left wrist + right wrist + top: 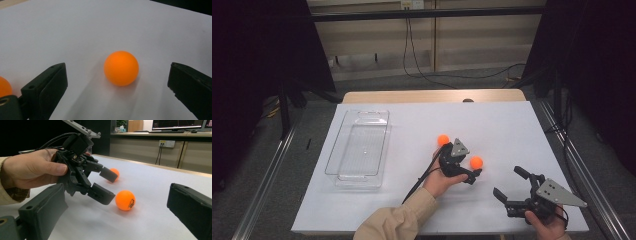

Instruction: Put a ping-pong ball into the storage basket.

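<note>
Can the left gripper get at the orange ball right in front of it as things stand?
Probably yes. The left gripper is open, and the small orange plastic ball lies between its jaws on the bare white table; nothing stands between them.

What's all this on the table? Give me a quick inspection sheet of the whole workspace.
Surface: white table, bare in the middle.
Job's things: near orange ball lies ahead of the open left gripper, untouched; far orange ball lies beyond.
Clutter: clear plastic tray, empty, at the left.
Grippers: right gripper open, holding nothing.
Cables: black cable trails from the left gripper.
Surroundings: wall cables, dark curtains, grey floor.
</note>
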Demonstrator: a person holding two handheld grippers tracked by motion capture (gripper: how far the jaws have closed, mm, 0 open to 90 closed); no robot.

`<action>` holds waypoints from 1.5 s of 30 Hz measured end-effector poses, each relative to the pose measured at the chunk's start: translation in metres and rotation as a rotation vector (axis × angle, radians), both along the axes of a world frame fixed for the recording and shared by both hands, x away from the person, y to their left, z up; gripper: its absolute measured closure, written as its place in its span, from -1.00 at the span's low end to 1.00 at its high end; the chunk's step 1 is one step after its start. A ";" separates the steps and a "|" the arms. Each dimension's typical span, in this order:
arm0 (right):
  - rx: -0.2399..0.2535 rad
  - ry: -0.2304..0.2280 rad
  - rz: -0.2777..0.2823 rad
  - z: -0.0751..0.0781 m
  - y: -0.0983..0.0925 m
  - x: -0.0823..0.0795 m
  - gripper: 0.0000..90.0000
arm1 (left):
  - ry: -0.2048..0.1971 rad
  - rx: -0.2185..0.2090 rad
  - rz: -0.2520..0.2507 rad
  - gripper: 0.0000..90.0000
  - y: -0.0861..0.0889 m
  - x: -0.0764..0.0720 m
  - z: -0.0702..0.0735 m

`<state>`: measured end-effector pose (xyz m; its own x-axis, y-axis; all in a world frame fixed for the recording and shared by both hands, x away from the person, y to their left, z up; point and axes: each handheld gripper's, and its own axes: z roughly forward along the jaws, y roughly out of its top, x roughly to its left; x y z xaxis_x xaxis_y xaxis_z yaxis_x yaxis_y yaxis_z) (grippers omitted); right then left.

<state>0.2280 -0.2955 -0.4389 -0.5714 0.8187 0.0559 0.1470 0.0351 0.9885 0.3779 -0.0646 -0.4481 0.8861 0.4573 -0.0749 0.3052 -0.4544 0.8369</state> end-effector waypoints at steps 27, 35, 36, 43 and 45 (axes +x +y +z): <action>0.000 0.002 0.000 0.000 0.000 0.000 -0.97 | 0.008 0.042 0.000 -0.91 -0.015 0.007 -0.001; 0.000 0.003 -0.001 0.000 0.000 0.000 -0.97 | 0.012 0.047 0.005 -0.87 -0.018 0.008 -0.002; 0.001 0.003 -0.001 0.000 0.000 0.000 -0.97 | 0.010 0.050 0.002 -0.87 -0.019 0.008 -0.003; -0.001 0.001 -0.001 0.000 0.000 0.000 -0.97 | 0.003 0.062 -0.016 -0.77 -0.021 0.008 -0.004; 0.000 0.001 0.000 0.000 -0.001 0.000 -0.97 | 0.006 0.062 -0.014 -0.74 -0.022 0.008 -0.004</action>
